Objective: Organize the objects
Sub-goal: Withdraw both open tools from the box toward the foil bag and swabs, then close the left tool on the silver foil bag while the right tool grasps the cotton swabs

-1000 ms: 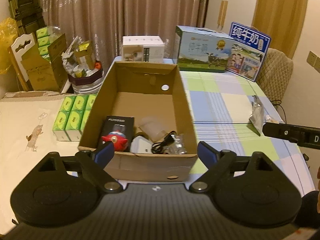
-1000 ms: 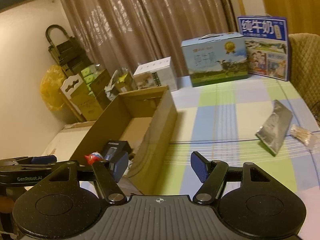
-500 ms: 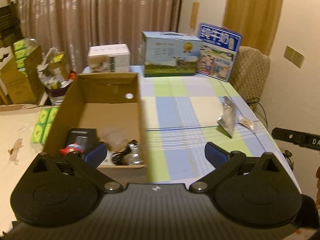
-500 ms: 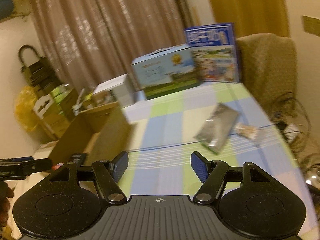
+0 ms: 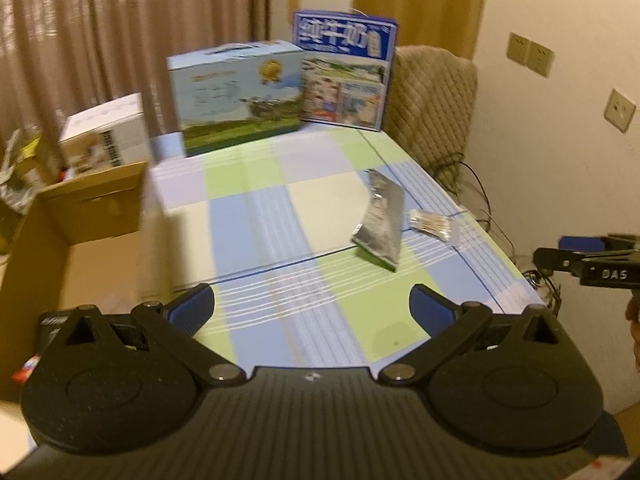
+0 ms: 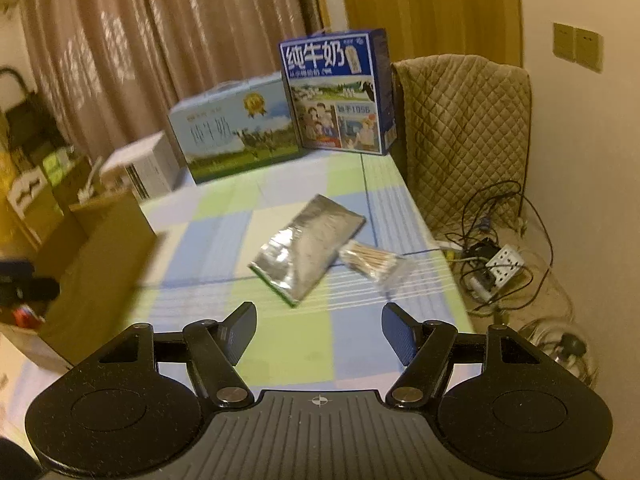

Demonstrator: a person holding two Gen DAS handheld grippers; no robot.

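A silver foil pouch (image 6: 308,252) lies on the checked tablecloth (image 6: 224,240), with a clear packet of cotton swabs (image 6: 372,262) touching its right side. Both also show in the left wrist view: the pouch (image 5: 382,226) and the swabs (image 5: 432,224). My right gripper (image 6: 319,330) is open and empty, just short of the pouch. My left gripper (image 5: 310,308) is open and empty over the tablecloth (image 5: 280,220). The open cardboard box (image 5: 80,232) stands to the left and holds some items, mostly hidden. The right gripper's tip (image 5: 576,246) shows at the right edge.
Two milk cartons (image 6: 236,128) (image 6: 340,92) and a white box (image 6: 144,164) stand at the table's far end. A padded chair (image 6: 464,128) is at the right. Cables and a power strip (image 6: 502,262) lie on the floor beyond the table's right edge.
Both grippers have swung right, away from the cardboard box and toward the foil pouch and swabs. The right gripper is closer to the pouch. Both stay open.
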